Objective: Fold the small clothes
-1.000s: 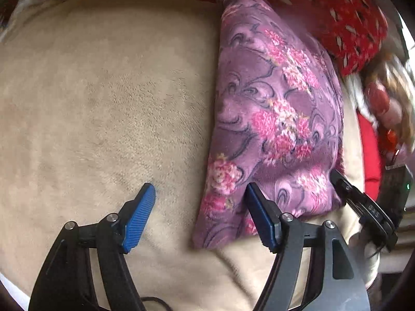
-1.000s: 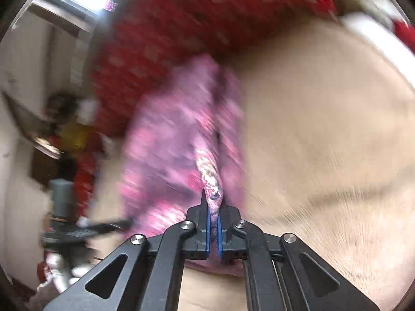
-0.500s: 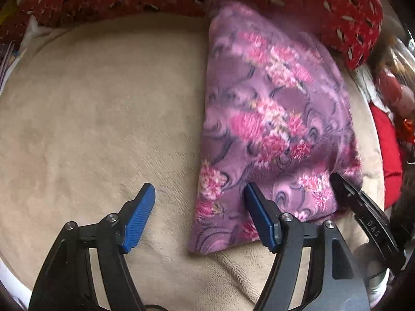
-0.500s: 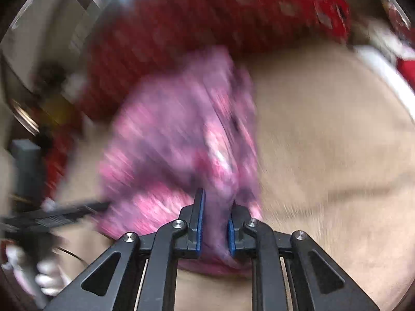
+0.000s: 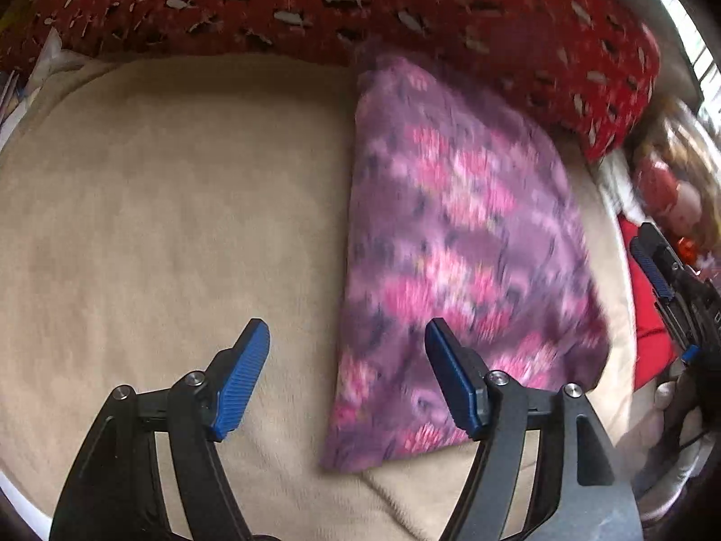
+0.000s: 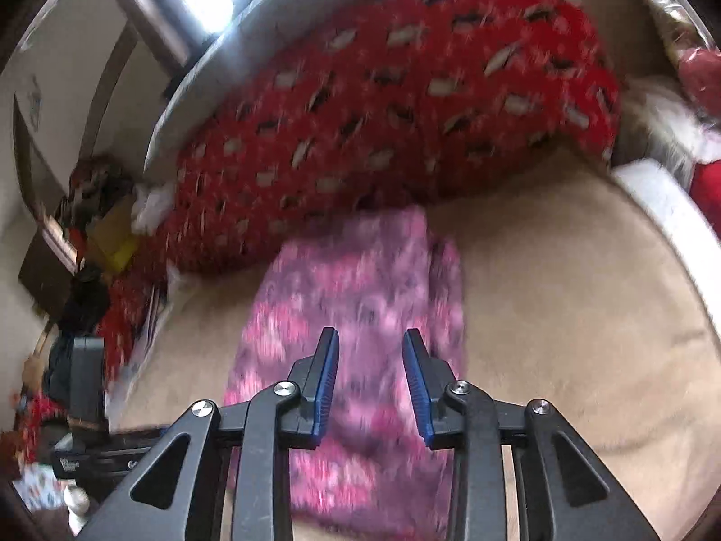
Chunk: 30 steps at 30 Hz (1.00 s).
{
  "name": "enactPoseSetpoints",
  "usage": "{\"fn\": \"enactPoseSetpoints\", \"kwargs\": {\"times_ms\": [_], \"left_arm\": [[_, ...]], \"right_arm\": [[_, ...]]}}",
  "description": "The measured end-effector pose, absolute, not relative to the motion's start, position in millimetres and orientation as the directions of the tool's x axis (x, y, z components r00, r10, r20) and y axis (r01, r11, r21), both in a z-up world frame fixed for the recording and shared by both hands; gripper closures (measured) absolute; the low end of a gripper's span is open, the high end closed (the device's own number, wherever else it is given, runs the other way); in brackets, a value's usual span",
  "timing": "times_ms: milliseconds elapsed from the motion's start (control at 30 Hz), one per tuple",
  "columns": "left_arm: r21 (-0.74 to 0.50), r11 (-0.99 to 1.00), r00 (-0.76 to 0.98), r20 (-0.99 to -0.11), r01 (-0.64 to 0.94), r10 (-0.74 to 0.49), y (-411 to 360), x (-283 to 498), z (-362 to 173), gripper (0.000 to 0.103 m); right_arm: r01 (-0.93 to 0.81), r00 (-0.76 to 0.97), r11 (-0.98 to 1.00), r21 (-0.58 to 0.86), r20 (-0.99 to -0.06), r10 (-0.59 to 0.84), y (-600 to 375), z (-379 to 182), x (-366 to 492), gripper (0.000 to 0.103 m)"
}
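A purple garment with pink flowers (image 5: 455,243) lies folded lengthwise on a beige blanket (image 5: 157,225); it also shows in the right wrist view (image 6: 360,288). My left gripper (image 5: 347,342) is open and empty, above the garment's near left edge. My right gripper (image 6: 370,347) is open and empty, just above the garment's near end. The right gripper also shows at the right edge of the left wrist view (image 5: 662,275).
A red patterned pillow (image 5: 405,4) lies along the far side of the blanket, touching the garment's far end. It also shows in the right wrist view (image 6: 405,103). Red and mixed clutter (image 5: 667,189) sits beyond the blanket's right edge.
My right gripper opened and let go of the garment's edge, then drew back. The garment now lies flat. My left gripper stayed open and pulled back slightly.
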<state>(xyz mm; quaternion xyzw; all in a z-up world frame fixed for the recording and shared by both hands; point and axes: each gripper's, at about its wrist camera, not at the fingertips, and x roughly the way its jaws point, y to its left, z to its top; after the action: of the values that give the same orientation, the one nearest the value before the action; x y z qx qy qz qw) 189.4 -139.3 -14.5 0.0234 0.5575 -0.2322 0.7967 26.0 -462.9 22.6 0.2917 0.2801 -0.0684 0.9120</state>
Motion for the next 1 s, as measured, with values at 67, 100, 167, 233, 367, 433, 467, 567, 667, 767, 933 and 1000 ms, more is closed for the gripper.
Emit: {"fn": "enactPoseSetpoints", "kwargs": {"times_ms": [67, 100, 167, 233, 367, 433, 467, 567, 667, 767, 933, 1000], "left_arm": [[-0.251, 0.89, 0.258, -0.896, 0.38, -0.363, -142.7, 207.2, -10.8, 0.032], [-0.264, 0.89, 0.248, -0.896, 0.372, -0.369, -145.4, 212.2, -11.4, 0.032], [-0.286, 0.881, 0.247, -0.885, 0.377, -0.394, -151.7, 220.1, -16.0, 0.032], [-0.272, 0.887, 0.234, -0.898, 0.373, -0.373, -159.1, 223.5, -26.9, 0.032], [-0.297, 0.875, 0.182, -0.904, 0.382, -0.386, -160.8, 229.9, -38.6, 0.031], [-0.326, 0.863, 0.176, -0.892, 0.387, -0.416, -158.7, 239.4, -32.4, 0.031], [-0.339, 0.865, 0.179, -0.888, 0.37, -0.425, -158.1, 247.6, -29.0, 0.031], [-0.393, 0.861, 0.151, -0.877, 0.323, -0.457, -163.5, 271.3, -27.8, 0.031], [-0.447, 0.849, 0.112, -0.863, 0.281, -0.492, -174.8, 289.1, -31.2, 0.031], [-0.461, 0.838, 0.115, -0.853, 0.294, -0.509, -188.1, 294.8, -28.2, 0.031], [-0.38, 0.871, 0.128, -0.891, 0.312, -0.435, -209.8, 305.0, -47.7, 0.031], [-0.389, 0.871, 0.112, -0.893, 0.299, -0.437, -210.4, 308.4, -57.1, 0.03]], "right_arm": [[0.296, 0.85, 0.791, 0.536, -0.525, 0.038, -476.1, 27.9, 33.1, 0.065], [0.295, 0.843, 0.783, 0.548, -0.535, 0.056, -478.1, 25.7, 36.7, 0.065], [0.289, 0.818, 0.789, 0.542, -0.568, 0.09, -477.6, 16.4, 49.3, 0.069], [0.267, 0.793, 0.806, 0.528, -0.596, 0.127, -471.1, -1.1, 58.4, 0.081], [0.333, 0.678, 0.823, 0.46, -0.724, 0.13, -468.8, -48.8, 70.3, 0.088], [0.326, 0.7, 0.821, 0.469, -0.704, 0.124, -475.1, -36.6, 70.6, 0.08], [0.334, 0.715, 0.814, 0.475, -0.69, 0.11, -479.6, -30.5, 70.3, 0.072], [0.395, 0.755, 0.747, 0.535, -0.652, 0.068, -506.1, -17.5, 83.9, 0.04], [0.406, 0.756, 0.685, 0.605, -0.643, 0.119, -519.3, -26.8, 107.7, 0.04], [0.407, 0.719, 0.683, 0.607, -0.674, 0.17, -518.5, -34.8, 135.9, 0.078], [0.355, 0.766, 0.765, 0.538, -0.636, 0.092, -519.8, -24.8, 137.5, 0.098], [0.438, 0.668, 0.722, 0.536, -0.731, 0.137, -532.3, -60.8, 146.0, 0.097]]}}
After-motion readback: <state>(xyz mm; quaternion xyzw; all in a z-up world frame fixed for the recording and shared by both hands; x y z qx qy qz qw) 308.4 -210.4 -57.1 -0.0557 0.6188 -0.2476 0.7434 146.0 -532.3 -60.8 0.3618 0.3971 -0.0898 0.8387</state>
